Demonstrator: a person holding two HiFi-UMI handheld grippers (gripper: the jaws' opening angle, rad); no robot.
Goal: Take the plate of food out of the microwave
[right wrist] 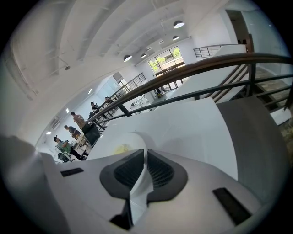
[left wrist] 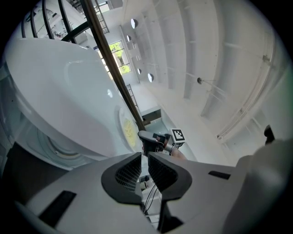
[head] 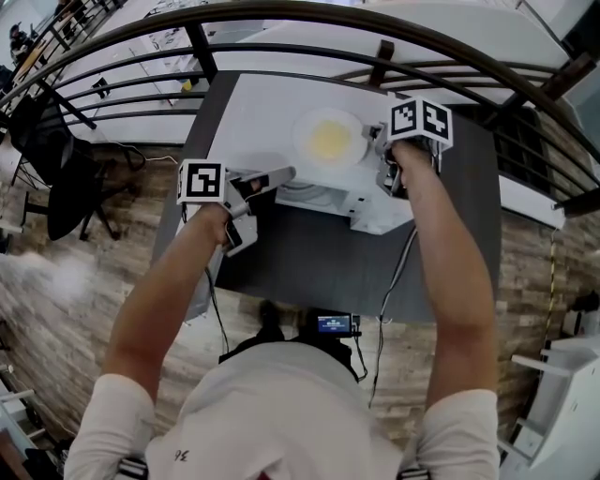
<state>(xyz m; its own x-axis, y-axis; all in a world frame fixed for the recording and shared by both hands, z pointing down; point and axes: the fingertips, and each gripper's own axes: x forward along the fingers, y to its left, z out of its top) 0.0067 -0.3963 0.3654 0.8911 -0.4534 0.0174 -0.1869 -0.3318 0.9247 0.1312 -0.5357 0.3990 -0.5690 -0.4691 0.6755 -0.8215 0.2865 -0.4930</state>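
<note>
Plate (head: pixel 328 139) of yellow food sits over the top of the white microwave (head: pixel 246 111), its right rim pinched between the right gripper's (right wrist: pixel 143 153) fingers. Left gripper (left wrist: pixel 144 155), at the microwave's front-left corner, shows a narrow empty gap between its fingers.

Plate (head: pixel 328 139) atop the microwave (head: pixel 251 114) — microwave on table (head: pixel 309 267); railing (head: pixel 281 13) behind.
</note>
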